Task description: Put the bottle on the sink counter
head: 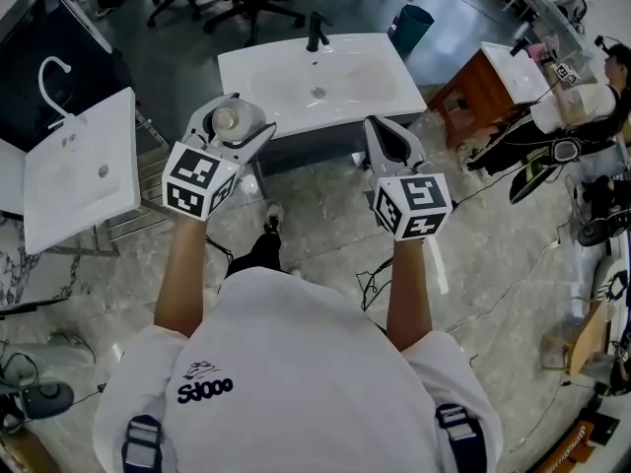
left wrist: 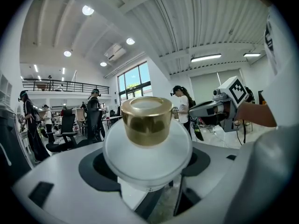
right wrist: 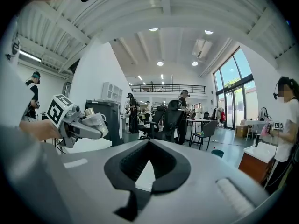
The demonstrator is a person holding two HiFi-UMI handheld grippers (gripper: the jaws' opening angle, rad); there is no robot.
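Note:
A white frosted bottle (left wrist: 148, 157) with a gold cap (left wrist: 146, 120) stands upright between the jaws of my left gripper (head: 233, 118), which is shut on it. In the head view the bottle (head: 229, 120) is held in the air just in front of the white sink counter (head: 243, 73), near its left front corner. My right gripper (head: 388, 138) is shut with nothing in it, level with the left one and in front of the counter's right part. In the right gripper view its jaws meet at the tips (right wrist: 149, 146).
A black faucet (head: 315, 32) stands at the back of the sink counter. A second white sink (head: 79, 170) is at the left, and a wooden cabinet with a basin (head: 493, 85) at the right. A teal bin (head: 410, 24) and office chairs are behind. Cables lie on the floor.

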